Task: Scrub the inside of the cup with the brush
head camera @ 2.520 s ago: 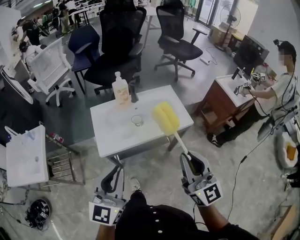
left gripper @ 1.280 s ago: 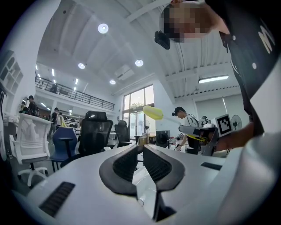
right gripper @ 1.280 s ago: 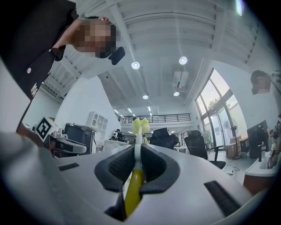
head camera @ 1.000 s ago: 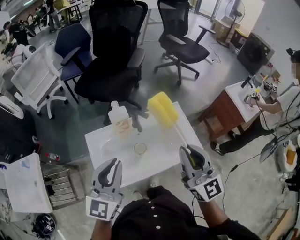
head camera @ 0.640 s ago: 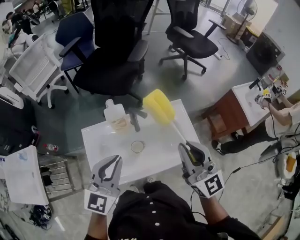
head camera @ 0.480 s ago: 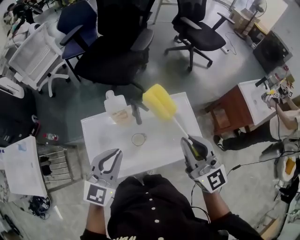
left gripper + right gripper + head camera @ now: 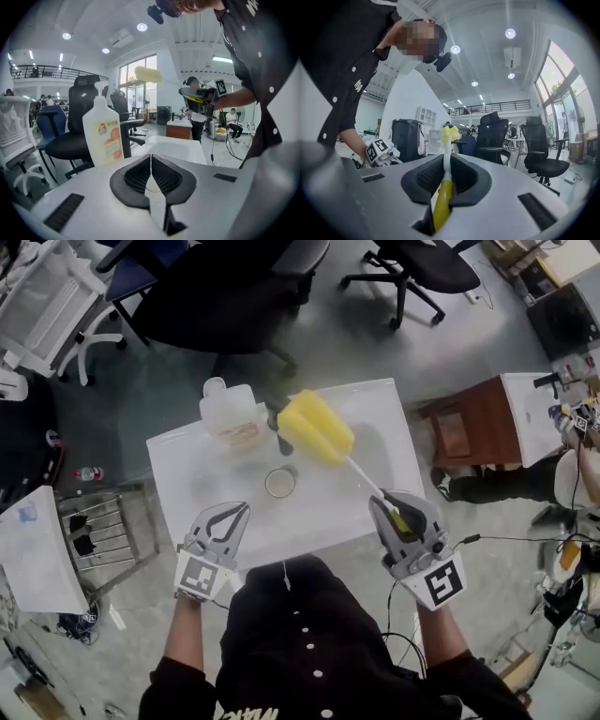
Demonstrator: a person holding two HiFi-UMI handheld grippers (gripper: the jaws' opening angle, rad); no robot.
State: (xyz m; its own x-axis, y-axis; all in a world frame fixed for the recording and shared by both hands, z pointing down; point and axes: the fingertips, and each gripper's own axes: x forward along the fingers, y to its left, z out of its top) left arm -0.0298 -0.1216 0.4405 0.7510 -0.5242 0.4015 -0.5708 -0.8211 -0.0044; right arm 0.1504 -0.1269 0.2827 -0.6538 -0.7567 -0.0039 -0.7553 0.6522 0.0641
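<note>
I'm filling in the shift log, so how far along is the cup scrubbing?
Done: the right claw grips the brush by its handle. In hand: its yellow sponge head hangs above the white table, not in the cup. The left claw has just closed empty, short of the cup. Left: all the scrubbing, likely after steadying the cup.

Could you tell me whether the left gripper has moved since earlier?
Yes. The left gripper has come forward to the white table: at first short of its near edge, its shut tips now overlap it.
</note>
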